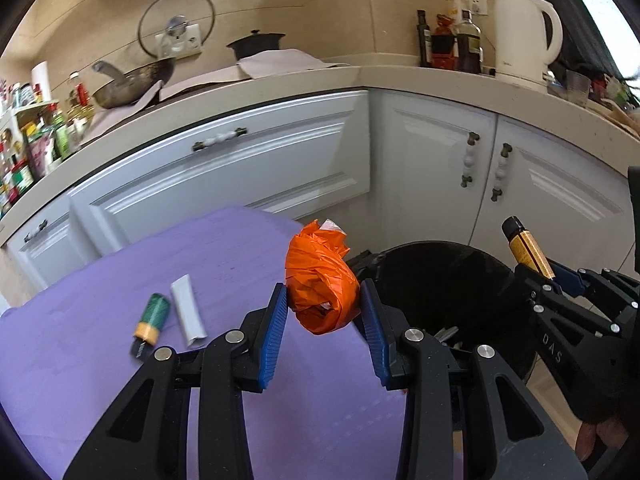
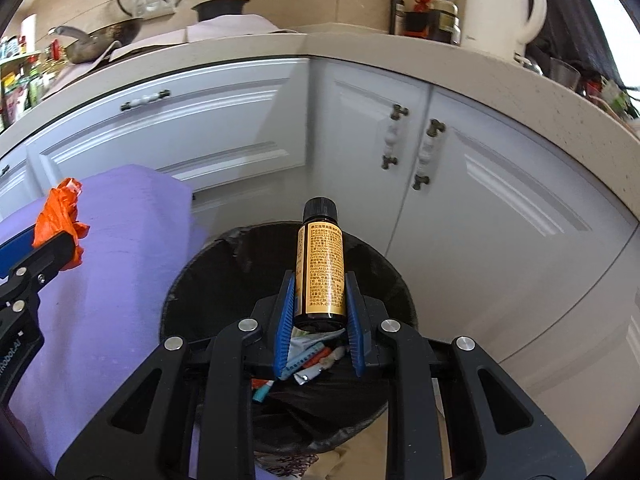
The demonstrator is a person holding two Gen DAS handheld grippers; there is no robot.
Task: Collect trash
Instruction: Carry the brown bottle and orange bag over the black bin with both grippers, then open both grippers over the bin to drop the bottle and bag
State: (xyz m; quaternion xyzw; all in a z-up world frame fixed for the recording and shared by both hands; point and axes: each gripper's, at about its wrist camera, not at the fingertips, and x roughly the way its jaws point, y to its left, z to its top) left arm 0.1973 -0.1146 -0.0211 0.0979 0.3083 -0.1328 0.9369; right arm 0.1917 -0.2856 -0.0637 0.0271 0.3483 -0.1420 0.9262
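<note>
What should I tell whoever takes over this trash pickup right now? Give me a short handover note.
Left gripper: shut on the crumpled orange wrapper, at the purple table's edge beside the bin.
Right gripper: shut on the gold-labelled bottle, over the black trash bin.
Done: some trash already lies in the bin.
Left: drop the bottle and the wrapper in, then collect the green tube and the grey tube lying on the table.
</note>
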